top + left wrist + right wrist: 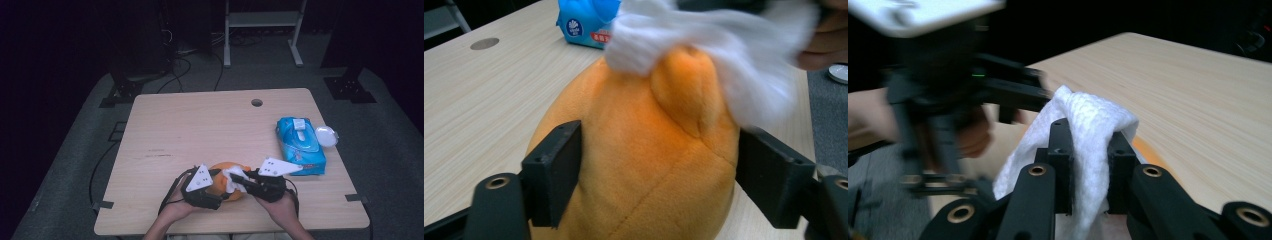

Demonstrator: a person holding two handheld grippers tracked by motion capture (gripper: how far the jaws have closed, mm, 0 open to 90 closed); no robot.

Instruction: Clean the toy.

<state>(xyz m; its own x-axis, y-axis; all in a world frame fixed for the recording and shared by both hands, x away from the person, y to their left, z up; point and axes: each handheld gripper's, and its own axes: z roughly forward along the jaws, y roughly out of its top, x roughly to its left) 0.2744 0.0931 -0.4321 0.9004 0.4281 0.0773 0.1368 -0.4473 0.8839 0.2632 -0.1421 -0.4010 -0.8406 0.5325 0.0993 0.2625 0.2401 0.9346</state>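
Left gripper view: orange plush toy [644, 160] sits between the left gripper [656, 170] jaws, which stand spread at its flanks; can't tell if pads press. Toy's long axis runs away from this gripper, seamed end up. Right gripper [1087, 165] is pinching a white wipe [1088, 135], draped over the toy's far top. Toy is near the desk [200, 130] front edge, mid; wipes pack [300, 145] toward the right edge.
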